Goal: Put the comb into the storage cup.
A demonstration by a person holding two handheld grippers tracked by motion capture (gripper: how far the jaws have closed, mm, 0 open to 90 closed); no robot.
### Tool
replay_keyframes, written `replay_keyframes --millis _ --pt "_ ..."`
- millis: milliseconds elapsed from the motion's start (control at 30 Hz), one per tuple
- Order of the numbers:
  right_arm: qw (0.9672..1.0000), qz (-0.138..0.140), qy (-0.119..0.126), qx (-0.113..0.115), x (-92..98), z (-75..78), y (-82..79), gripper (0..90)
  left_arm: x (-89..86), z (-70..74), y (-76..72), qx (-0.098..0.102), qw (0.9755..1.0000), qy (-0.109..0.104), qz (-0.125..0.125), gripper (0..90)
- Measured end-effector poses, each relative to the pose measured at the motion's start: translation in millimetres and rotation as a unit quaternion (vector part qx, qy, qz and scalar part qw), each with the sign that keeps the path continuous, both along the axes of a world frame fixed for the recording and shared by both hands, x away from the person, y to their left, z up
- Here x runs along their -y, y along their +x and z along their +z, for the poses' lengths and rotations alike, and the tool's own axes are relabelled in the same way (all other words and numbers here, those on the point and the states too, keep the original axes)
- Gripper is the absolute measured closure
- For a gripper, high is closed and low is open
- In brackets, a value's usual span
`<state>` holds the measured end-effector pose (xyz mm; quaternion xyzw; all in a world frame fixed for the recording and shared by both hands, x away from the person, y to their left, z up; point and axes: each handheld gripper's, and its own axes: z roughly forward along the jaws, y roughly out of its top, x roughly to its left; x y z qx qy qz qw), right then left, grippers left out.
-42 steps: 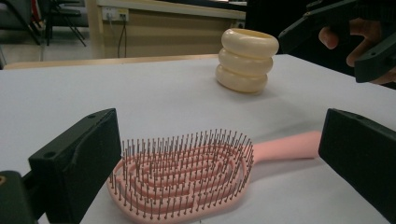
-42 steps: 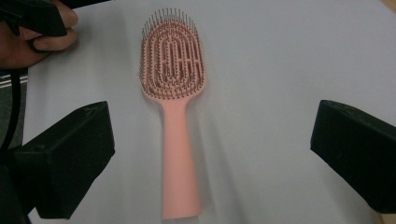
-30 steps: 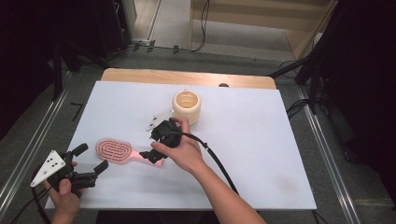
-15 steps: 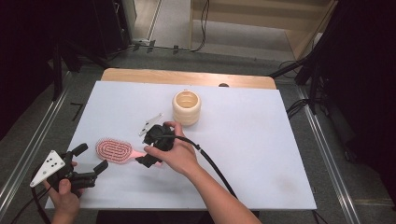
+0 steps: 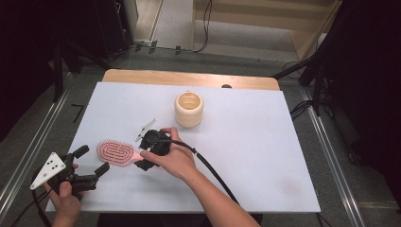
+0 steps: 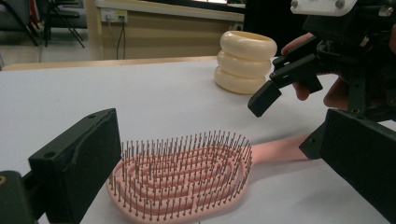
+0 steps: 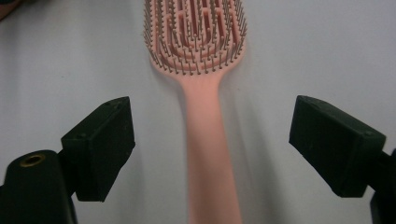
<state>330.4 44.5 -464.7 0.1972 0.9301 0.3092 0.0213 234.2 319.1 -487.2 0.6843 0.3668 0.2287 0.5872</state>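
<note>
Fig. Right gripper [image 5: 142, 158] over the handle of a pink paddle hairbrush [image 5: 115, 152], seen from high view & both gripper views

(a) Change. Vs the two earlier high-view frames, the right hand has come away from the cream ribbed cup [image 5: 189, 109] & moved toward 8 o'clock and down, ending at the brush handle. Its jaws have just been closing a little from their widest; they are wide apart, not yet on anything. In the right gripper view the handle [image 7: 211, 154] runs up the middle between the two black jaws, with clear white counter [image 7: 317, 51] showing on either side of it, so no pad presses on the brush.

(b) Brush. Lies flat, bristles up, on the counter's near-left part, at 7–8 o'clock from the cup & well apart from it; head toward 9 o'clock, handle toward 3 o'clock.

(c) Left gripper [image 5: 87, 161]. Unmoved across the frames, at the counter's near-left corner, jaws wide & empty, just beside the brush head [image 6: 180, 175], which sits between the jaws in its own view w/o contact.

(d) Meaning. Approach looks done, handle centred; judged next step is to shut the right jaws on the handle & lift. Grasp not yet made
</note>
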Motion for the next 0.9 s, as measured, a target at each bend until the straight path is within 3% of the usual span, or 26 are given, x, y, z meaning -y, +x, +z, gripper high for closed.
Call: replay_keyframes --millis 100,267,400,533,700,900 --pt "1.0 0.0 0.001 -0.009 -2.1 -2.4 1.0 14.0 0.0 0.1 0.0 0.0 1.0 0.0 -0.001 0.0" --pt "0.9996 0.001 -0.016 -0.023 -8.4 -6.2 0.0 26.9 0.2 0.0 0.0 0.0 1.0 0.0 -0.001 0.0" --pt "0.9995 0.0 -0.02 -0.024 -12.3 -9.1 0.0 43.1 0.3 0.0 0.0 0.0 1.0 0.001 -0.001 0.0" --pt "0.9986 -0.004 -0.046 -0.024 -17.2 -13.3 1.2 49.1 0.1 0.0 0.0 0.0 1.0 0.0 -0.002 0.0" --pt "0.9982 -0.011 -0.048 -0.033 -23.1 -16.7 4.2 56.2 -0.1 0.0 0.0 0.0 1.0 -0.001 -0.002 0.0" --pt "0.9976 -0.005 -0.063 -0.027 -30.9 -17.0 6.0 60.2 -0.5 0.0 0.3 0.0 1.0 -0.001 -0.001 0.0"
